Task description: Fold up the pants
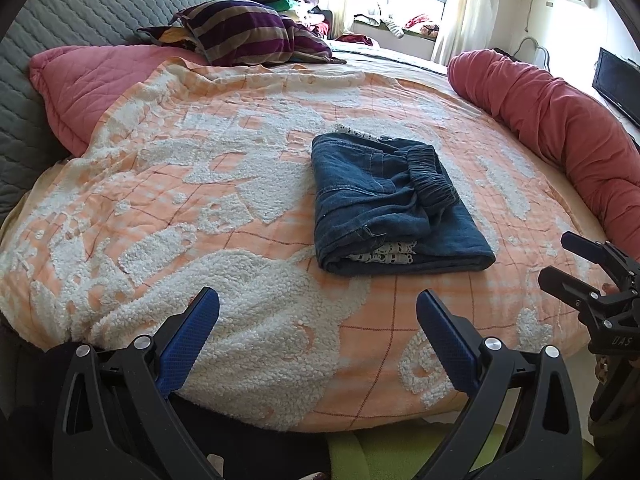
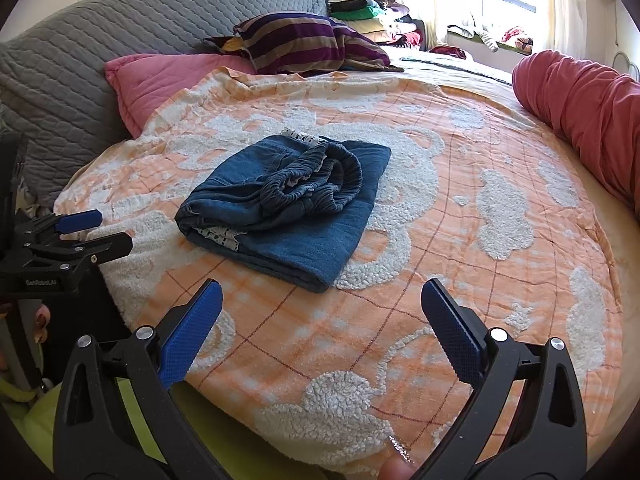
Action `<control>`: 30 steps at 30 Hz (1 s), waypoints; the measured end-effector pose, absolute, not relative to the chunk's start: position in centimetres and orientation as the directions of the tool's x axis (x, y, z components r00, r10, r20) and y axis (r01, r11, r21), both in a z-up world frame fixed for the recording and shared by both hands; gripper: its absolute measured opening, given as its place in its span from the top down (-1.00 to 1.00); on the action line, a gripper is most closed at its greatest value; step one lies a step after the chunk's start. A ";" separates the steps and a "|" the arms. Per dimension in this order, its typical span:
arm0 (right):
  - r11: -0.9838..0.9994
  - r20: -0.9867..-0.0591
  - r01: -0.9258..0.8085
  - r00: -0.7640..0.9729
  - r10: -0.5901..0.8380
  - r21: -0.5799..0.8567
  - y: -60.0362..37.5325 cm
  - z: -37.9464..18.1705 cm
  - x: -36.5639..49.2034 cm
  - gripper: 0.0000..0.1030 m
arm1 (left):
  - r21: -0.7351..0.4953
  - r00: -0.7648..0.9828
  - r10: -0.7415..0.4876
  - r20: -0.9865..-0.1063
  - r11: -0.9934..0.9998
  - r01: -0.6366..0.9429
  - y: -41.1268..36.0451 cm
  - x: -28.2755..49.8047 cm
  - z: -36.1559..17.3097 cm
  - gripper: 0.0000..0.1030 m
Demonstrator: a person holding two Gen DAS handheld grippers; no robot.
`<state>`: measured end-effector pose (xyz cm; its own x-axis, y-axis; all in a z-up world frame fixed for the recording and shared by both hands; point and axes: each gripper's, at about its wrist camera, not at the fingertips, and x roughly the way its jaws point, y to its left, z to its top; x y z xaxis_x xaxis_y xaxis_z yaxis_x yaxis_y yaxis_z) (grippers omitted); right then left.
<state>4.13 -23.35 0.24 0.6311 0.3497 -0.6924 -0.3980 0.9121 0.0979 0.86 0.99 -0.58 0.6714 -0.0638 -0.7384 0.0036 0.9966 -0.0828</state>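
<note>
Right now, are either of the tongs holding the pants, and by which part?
Nothing is held. Left tongs and right tongs are both open, short of the folded pants on the blanket.

Dark blue denim pants [image 1: 384, 200], folded, with white-and-black lace trim [image 1: 380, 258] at the edge. Orange blanket [image 1: 240, 168] with fluffy white patches and thin red-brown grid lines. Pink quilted pillow [image 1: 80, 84]; purple-and-tan striped pillow [image 1: 248, 32]; grey quilted headboard cover [image 1: 80, 4]; red rolled bolster [image 1: 560, 112]. Blue textured pads [image 1: 188, 344] on black gripper arms.
</note>
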 end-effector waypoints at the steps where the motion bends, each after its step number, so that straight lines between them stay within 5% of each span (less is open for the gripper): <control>1: 0.912 -0.692 -0.397 0.631 0.350 0.100 -23.3 0.3 4.2 -0.82 | -0.082 0.671 -0.064 -0.739 0.997 0.004 1.0 0.8 -0.6 -0.91; 30: 0.915 -0.693 -0.390 0.633 0.345 0.100 -23.9 0.3 4.2 -0.82 | -0.107 0.664 -0.088 -0.742 0.994 0.012 0.7 0.6 -0.4 -0.91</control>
